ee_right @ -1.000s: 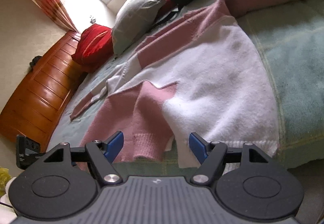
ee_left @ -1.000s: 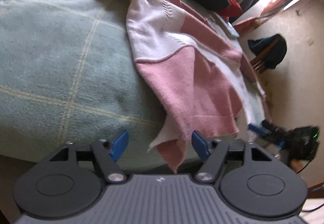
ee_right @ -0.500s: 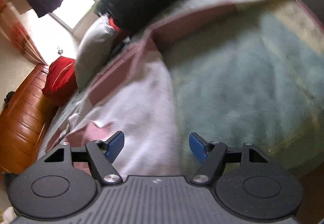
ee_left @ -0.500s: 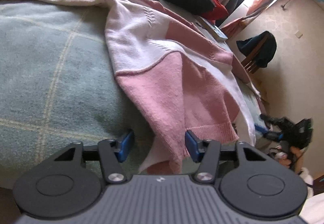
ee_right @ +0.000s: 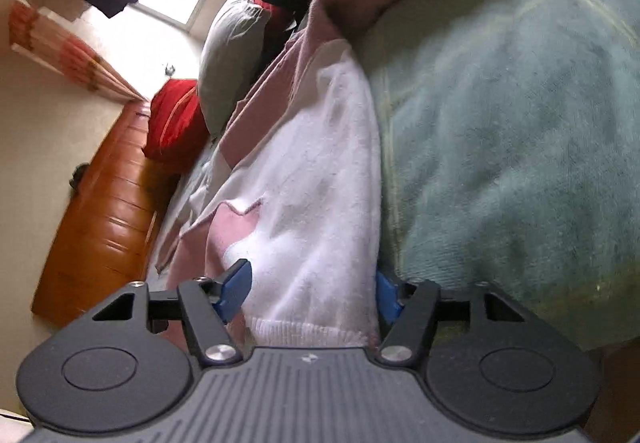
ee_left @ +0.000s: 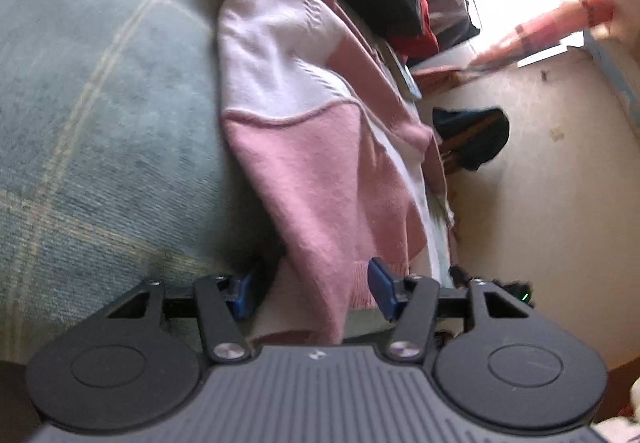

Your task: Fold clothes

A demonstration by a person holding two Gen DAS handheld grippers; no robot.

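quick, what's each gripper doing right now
Left gripper: open, pink hem of the sweater between its fingers.
Right gripper: open, white hem between its fingers.

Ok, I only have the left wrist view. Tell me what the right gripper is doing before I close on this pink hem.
Observer: The right gripper is open, with the white ribbed hem of the sweater between its fingers.
Operator: Report what's beside that hem.
Observer: The white panel's edge runs along the right finger, with the green blanket just beyond it.
Operator: Now the far side.
Observer: A grey pillow and a red cushion lie past the sweater, next to a wooden board.
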